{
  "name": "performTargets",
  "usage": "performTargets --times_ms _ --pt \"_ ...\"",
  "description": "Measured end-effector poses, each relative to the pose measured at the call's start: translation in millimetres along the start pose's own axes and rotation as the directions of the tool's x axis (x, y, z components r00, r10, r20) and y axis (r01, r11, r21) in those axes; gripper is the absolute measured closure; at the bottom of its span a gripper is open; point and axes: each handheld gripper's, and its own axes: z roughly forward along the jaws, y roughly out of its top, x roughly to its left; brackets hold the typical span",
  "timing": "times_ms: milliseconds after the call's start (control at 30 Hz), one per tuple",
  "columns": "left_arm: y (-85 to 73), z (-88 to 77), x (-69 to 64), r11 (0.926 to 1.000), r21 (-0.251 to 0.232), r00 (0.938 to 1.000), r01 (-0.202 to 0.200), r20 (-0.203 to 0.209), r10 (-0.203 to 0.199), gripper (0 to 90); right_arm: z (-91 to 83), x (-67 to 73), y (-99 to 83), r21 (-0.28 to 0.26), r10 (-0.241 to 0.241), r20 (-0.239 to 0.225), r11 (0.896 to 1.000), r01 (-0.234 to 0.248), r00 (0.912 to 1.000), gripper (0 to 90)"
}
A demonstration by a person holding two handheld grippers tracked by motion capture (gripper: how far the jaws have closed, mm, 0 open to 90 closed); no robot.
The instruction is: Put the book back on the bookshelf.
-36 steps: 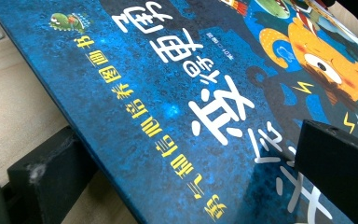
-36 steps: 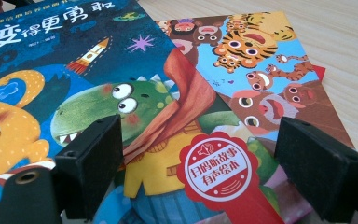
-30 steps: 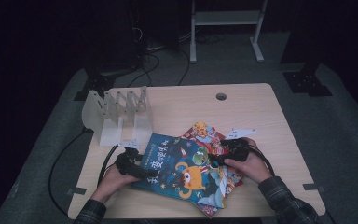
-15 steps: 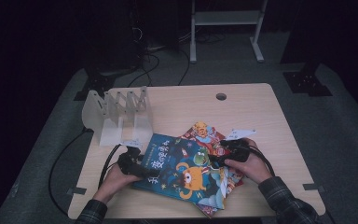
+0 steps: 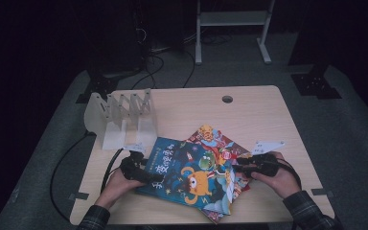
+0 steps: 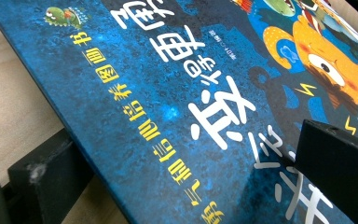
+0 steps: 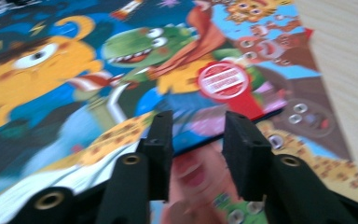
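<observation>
A blue picture book (image 5: 187,172) with an orange monster on its cover tops a fanned pile of books on the wooden table (image 5: 249,115). My left gripper (image 5: 148,176) is at the book's left edge. In the left gripper view, the blue book (image 6: 168,93) runs between the left gripper's (image 6: 182,149) wide-apart jaws, one under the raised edge and one over the cover. My right gripper (image 5: 239,167) is at the pile's right edge. The right gripper's (image 7: 198,123) jaws have just been closing and stand narrow. The blue book's (image 7: 42,60) edge crosses the gap, with the pads off it.
A clear plastic book rack (image 5: 124,115) stands at the table's back left. A red and orange book (image 5: 211,136) sticks out behind the blue one. A white card (image 5: 268,144) lies by the right hand. A cable hole (image 5: 227,99) is in the tabletop's far middle.
The right hand has shifted a little to the right and nearer the table's front edge, and its jaws look closer together. The left hand and the books have stayed put.
</observation>
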Motion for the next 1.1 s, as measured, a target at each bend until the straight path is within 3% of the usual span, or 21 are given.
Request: performTargets --times_ms 400,833,1100 --pt "0.5 -1.3 -0.5 0.9999 -0.004 0.9999 -0.013 0.001 0.013 0.0 -3.4 14.2 -10.1 0.035 -0.059 -0.064 0.997 0.061 0.9962 89.0" --pt "10.8 -16.3 -11.1 0.9966 -0.072 0.9992 -0.040 0.000 0.040 0.0 -3.2 13.2 -9.6 0.041 -0.053 -0.070 0.998 0.055 0.9962 89.0" --pt "31.9 -32.9 -25.4 0.9905 -0.114 0.9969 -0.077 0.009 0.078 0.0 -3.0 13.0 -8.3 0.050 -0.054 -0.071 0.997 0.057 0.9960 89.1"
